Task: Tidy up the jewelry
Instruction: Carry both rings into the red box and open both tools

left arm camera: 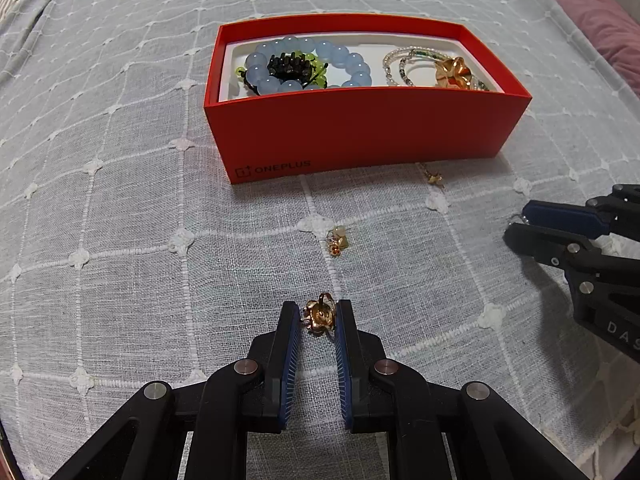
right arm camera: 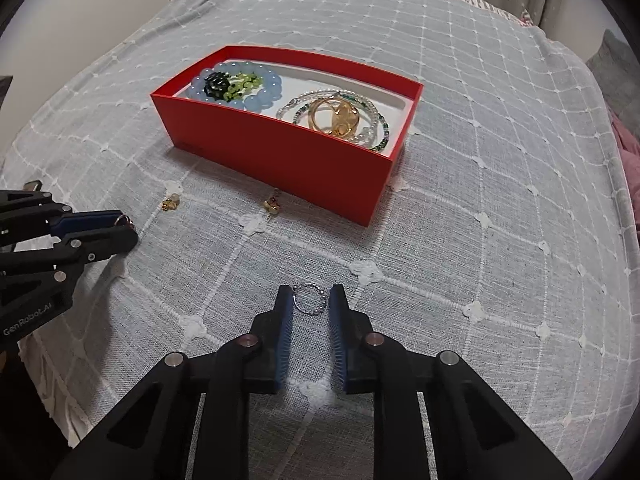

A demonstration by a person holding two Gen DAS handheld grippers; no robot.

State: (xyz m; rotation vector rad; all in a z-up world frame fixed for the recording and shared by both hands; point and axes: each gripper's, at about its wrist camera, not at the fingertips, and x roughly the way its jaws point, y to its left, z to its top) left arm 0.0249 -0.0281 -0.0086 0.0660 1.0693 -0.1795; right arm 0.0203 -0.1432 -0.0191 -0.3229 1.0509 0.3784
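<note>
A: Your left gripper points down at the grey checked cloth. Its blue pads are clamped on a small gold flower-shaped piece, one pad touching each side.

B: And your right gripper?

A: Its fingers are drawn in against a thin silver ring with small beads; each pad touches the ring's edge. The ring lies flat on the cloth.

B: Where is the box?

A: The red open box sits beyond both grippers. Its left part holds a blue bead bracelet around a black and green piece. Its right part holds pearl and green strands with a gold ornament on top.

B: Loose items?

A: Two. A small gold earring lies on the cloth between your left gripper and the box. Another gold piece lies just beside the box's front wall.
</note>
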